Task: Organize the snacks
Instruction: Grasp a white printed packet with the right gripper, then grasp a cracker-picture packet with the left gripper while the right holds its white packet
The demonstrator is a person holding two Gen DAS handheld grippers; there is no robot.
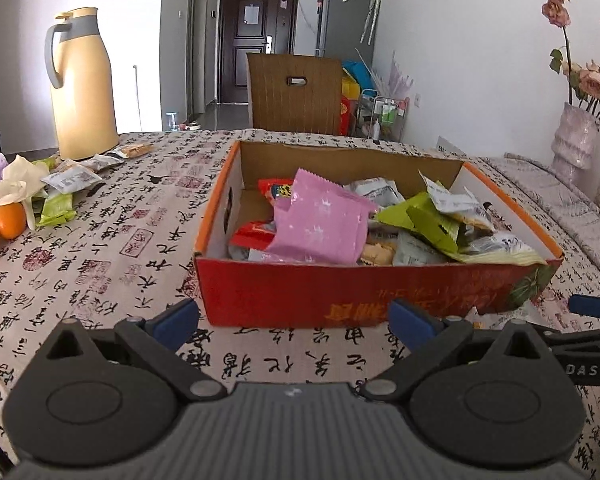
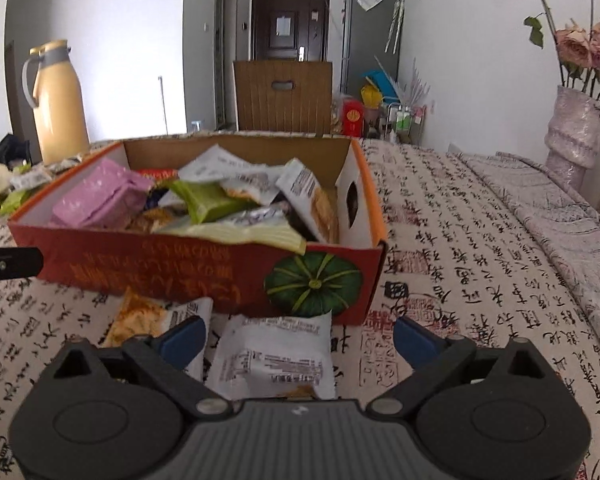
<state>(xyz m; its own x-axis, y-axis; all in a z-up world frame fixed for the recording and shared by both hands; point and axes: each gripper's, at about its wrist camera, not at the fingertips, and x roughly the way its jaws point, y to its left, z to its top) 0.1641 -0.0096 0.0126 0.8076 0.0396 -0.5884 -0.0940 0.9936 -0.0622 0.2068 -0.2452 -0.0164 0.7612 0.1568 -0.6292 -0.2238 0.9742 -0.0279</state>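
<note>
Both grippers (image 1: 294, 322) (image 2: 300, 340) agape | calligraphy tablecloth (image 1: 100, 264) | door (image 1: 256, 40) beyond

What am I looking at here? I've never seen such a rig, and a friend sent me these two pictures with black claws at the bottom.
Each picture comes from a camera on a hand-held two-finger gripper, looking forward along its blue-tipped fingers. One view shows the left gripper, the other the right gripper. Both stand open and hold nothing. Ahead, on a tablecloth printed with calligraphy, sits a red cardboard box full of snack packets, a pink packet on top. The right gripper hovers over a white packet lying loose in front of the box, beside an orange packet. Far left stand a yellow thermos, oranges and more packets.
</note>
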